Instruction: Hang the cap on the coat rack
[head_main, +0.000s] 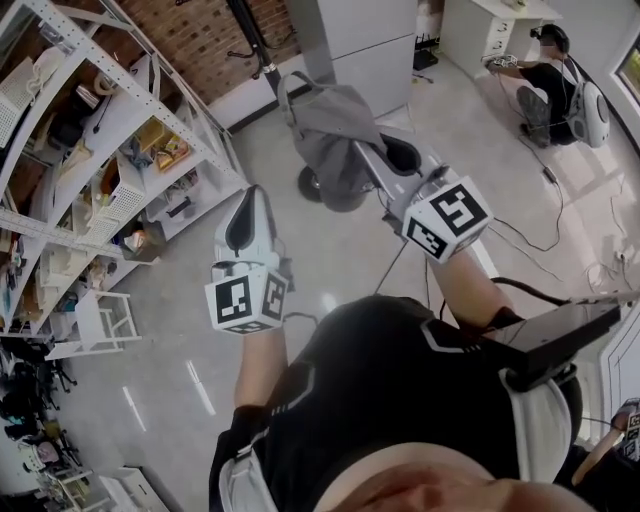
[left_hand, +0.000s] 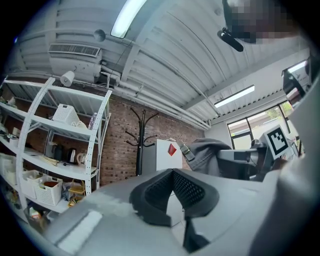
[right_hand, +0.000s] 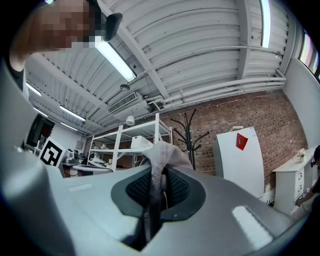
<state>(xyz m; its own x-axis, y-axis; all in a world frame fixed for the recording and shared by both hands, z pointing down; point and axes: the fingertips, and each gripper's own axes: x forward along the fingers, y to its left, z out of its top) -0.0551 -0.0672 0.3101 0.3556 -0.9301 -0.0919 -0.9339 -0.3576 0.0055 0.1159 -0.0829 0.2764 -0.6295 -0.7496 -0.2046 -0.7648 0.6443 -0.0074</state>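
Note:
The grey cap (head_main: 335, 125) hangs in the air ahead of me, pinched by my right gripper (head_main: 387, 152), which is shut on its fabric. In the right gripper view a fold of the cap (right_hand: 162, 152) sits squeezed between the dark pads (right_hand: 137, 190) of the right gripper (right_hand: 160, 172). The black coat rack (right_hand: 190, 131) stands against the brick wall, beyond the cap and apart from it; only its pole (head_main: 250, 35) shows in the head view. My left gripper (head_main: 250, 205) is held lower left of the cap. It (left_hand: 173, 172) is shut with nothing in it and faces the coat rack (left_hand: 142, 135).
White shelving (head_main: 100, 150) full of boxes lines the left side. A white cabinet (head_main: 360, 40) stands right of the rack. A person (head_main: 550, 80) sits at the back right near a white desk, with cables (head_main: 560, 220) across the floor. A small white stool (head_main: 105, 320) stands at the left.

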